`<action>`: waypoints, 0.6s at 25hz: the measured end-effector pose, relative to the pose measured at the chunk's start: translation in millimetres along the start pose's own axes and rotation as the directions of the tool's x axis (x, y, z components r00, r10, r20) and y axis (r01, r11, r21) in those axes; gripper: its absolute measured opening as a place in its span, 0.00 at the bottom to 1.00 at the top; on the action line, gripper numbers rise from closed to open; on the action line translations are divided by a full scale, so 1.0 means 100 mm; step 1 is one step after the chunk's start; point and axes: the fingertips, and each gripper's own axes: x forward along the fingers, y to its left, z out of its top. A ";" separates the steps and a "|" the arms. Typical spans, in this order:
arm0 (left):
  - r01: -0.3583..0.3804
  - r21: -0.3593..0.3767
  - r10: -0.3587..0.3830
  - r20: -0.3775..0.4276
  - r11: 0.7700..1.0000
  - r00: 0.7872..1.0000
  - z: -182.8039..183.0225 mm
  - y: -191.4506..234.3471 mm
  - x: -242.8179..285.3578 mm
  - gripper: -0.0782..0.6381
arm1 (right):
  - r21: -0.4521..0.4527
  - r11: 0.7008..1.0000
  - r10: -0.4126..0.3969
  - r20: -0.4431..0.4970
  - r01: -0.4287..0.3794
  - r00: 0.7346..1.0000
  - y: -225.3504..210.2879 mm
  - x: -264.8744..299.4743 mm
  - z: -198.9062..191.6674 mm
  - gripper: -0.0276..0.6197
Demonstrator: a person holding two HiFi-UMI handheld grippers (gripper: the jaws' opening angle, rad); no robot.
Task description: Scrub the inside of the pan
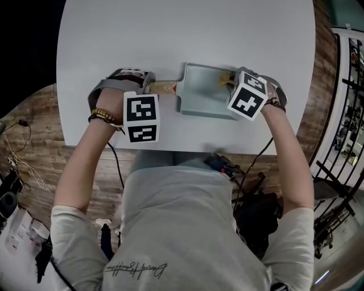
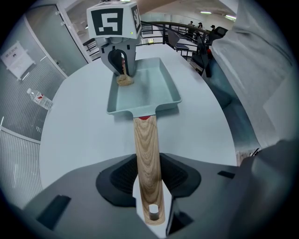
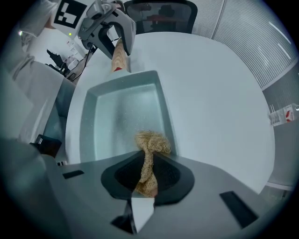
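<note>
Head view: high above the pan [image 1: 200, 94], facing steeply down onto the counter [image 1: 170, 34].
Left tool view: on the left tool [image 2: 147, 172], close at the pan's handle [image 2: 145, 140], facing along it.
Right tool view: on the right tool [image 3: 148, 163], close over the pan's opposite end, facing the handle.
Shared: pan, in all three views.

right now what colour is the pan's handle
The handle is light wood grain; best in the left gripper view.

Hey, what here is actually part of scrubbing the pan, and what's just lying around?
In the job: pan; handle, clamped in the left gripper; scourer, clamped in the right gripper; table.
Lying about: bottle; chair; cables on the floor.
</note>
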 end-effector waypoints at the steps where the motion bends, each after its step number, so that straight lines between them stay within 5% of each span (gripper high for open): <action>1: -0.003 -0.004 0.003 0.001 1.000 1.000 0.00 0.00 0.00 0.32 | -0.001 1.000 -0.002 0.003 0.002 1.000 0.00 0.00 0.00 0.15; 15: 0.001 -0.067 -0.003 -0.032 0.998 0.999 -0.03 0.05 0.07 0.31 | -0.026 0.995 0.098 0.001 -0.098 0.995 0.50 0.07 -0.08 0.15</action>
